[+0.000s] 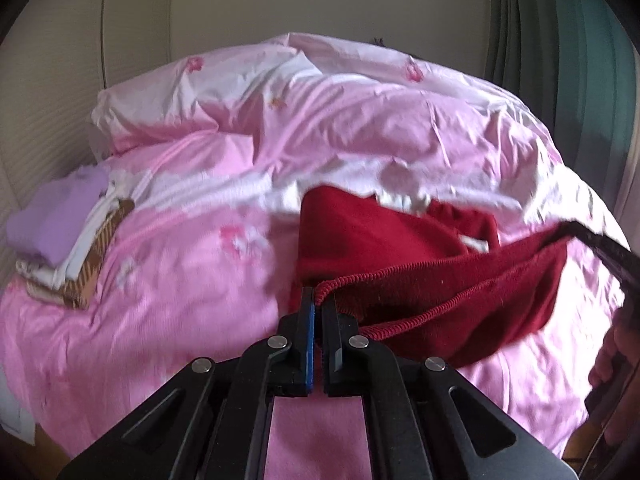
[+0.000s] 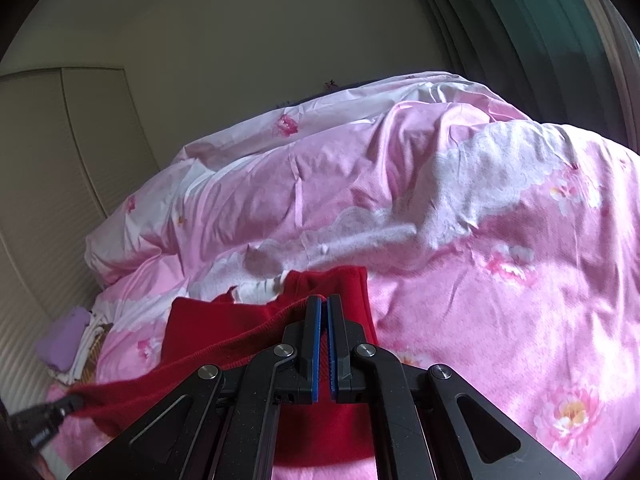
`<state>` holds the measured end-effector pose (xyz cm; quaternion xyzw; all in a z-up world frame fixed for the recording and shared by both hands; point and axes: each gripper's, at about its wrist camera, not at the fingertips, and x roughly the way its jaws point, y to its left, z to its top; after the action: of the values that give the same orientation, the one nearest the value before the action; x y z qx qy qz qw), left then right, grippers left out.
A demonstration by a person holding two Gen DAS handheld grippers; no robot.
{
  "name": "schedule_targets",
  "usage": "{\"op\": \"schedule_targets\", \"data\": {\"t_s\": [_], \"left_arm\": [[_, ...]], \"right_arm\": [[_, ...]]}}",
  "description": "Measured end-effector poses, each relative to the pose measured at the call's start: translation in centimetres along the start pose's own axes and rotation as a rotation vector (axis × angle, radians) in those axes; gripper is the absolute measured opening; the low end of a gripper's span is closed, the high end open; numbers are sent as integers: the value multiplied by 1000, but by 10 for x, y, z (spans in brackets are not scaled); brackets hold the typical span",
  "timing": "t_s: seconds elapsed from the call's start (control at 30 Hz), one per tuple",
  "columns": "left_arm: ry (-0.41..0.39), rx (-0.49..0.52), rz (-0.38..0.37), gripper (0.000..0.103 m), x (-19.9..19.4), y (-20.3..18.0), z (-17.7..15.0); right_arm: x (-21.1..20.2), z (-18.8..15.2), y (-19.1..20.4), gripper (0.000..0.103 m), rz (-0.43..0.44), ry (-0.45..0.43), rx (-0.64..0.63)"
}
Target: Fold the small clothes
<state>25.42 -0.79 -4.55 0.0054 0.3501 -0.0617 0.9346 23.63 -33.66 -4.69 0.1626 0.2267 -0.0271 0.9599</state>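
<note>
**Red garment stretched between two pinches**

Pink floral bedding [image 1: 180, 288] is carrying the job, with a folded pile [image 1: 60, 240] sitting far left. Both tools are clamping the red garment [image 1: 400, 240]: the left gripper [image 1: 316, 300] is biting its corded hem, the right gripper [image 2: 323, 312] is pinching an edge. The left bite is looking thin, so the hem could be slipping free under tension, and the soft, rumpled quilt may be skewing any fold.

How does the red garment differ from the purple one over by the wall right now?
The red garment is deep red, spread unfolded over the pink quilt, its ribbed hem pinched by the left gripper and right gripper. The purple garment is pale, looks folded, and sits untouched on a small stack. Both are on the bed.
</note>
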Motion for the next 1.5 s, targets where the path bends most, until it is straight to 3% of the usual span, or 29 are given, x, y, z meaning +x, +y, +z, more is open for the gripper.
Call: {"op": "schedule_targets", "data": {"t_s": [0.27,0.57,0.83,1.13,1.2,1.3,1.33,1.5], "left_arm": [[-12,9,12,4,68,-4,71],[21,1,9,4,154,-13,123],[107,-14,35,5,228,-8,117],[167,2,42,7,254,-11,104],[154,-12,18,8,246,-10,107],[123,-5,20,26,227,-11,113],[105,8,26,33,218,-13,114],[66,93,37,36,185,-21,115]], "right_arm": [[42,30,-3,3,-11,1,-3],[112,65,-15,3,-44,21,20],[196,58,-23,3,-93,145,17],[233,34,-33,4,-139,239,17],[230,36,-34,22,-133,241,27],[214,44,-38,53,-110,213,71],[209,46,-38,54,-109,202,72],[178,55,-25,55,-103,164,-11]]}}
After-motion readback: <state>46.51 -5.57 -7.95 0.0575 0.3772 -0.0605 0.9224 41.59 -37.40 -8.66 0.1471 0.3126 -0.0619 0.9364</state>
